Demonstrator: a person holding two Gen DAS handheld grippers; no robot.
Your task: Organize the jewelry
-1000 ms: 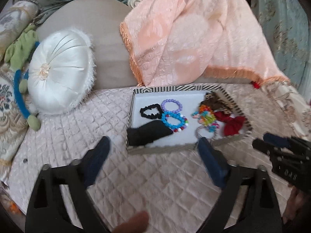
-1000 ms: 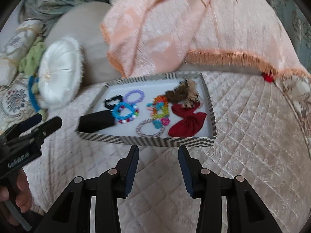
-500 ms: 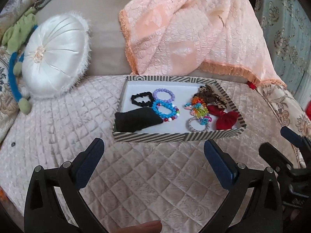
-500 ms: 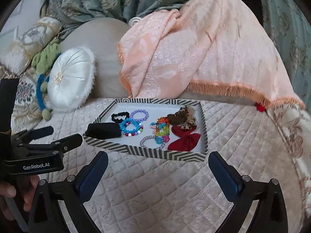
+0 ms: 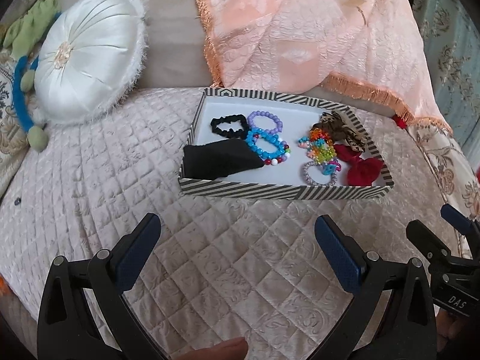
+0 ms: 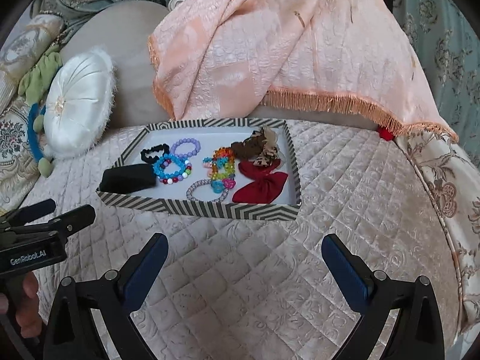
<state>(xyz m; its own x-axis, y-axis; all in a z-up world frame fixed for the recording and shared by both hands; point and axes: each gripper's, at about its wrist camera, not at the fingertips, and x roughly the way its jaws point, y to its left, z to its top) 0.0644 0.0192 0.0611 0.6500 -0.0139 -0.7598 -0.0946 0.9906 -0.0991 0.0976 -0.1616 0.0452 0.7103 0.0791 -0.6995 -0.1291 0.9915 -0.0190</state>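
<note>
Two open handheld grippers hover over a quilted bed in front of a striped tray of jewelry.

The left gripper fills the lower part of its view, blue-padded fingers spread wide with nothing between them. The right gripper has just been opening; its fingers now stand wide apart and empty. Both are well short of the striped tray, which sits mid-frame on the pale quilted bedspread. Inside the tray, left to right: a black cloth, a black scrunchie, a purple bead bracelet, a blue bead bracelet, a rainbow bead cluster, a silver ring-shaped bracelet, a brown patterned bow and a red bow. A white round cushion lies at left; a peach fringed blanket drapes behind.
</note>
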